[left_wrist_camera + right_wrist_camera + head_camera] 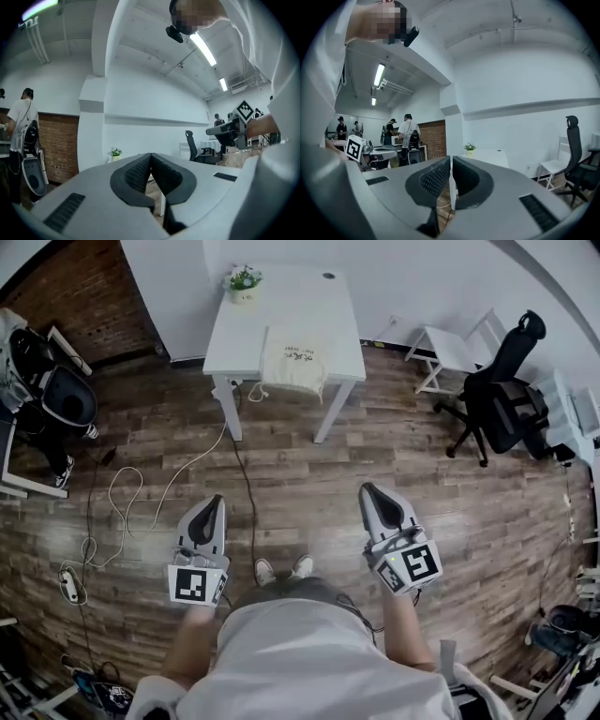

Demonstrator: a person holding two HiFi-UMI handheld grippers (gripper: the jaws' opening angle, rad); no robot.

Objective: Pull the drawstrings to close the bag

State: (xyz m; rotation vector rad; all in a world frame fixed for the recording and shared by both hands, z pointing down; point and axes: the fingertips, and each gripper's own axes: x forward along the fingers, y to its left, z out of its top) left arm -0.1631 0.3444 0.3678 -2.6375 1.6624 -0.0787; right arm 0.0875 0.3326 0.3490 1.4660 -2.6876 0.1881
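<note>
On the white table (pixel 309 306) across the room, I see the cloth bag (pixel 292 360). It lies at the front edge, about in the middle, and its lower part hangs over that edge. A white drawstring (pixel 253 393) dangles off the bag's left bottom corner, below the table edge. A small plant in a pot (pixel 243 282) stands at the back left corner of the table, apart from the bag.

Both my grippers are well away from the table, held low in front of the person's body over the wood floor (pixel 309 465). The left gripper (pixel 217 502) has its jaws pressed together, and its own view shows nothing between them. The right gripper (pixel 371 493) has its jaws almost touching, with only a thin slit, and nothing is in the slit. Neither one touches the bag or the string.

I can see the tips of the person's shoes (pixel 281 568) between the two grippers. White and black cables (pixel 122 493) lie on the floor to the left. A black office chair (pixel 502 399) and a white chair (pixel 455 348) stand to the right of the table. Through the right gripper view I see people (pixel 408 133) standing far off by a brick wall.
</note>
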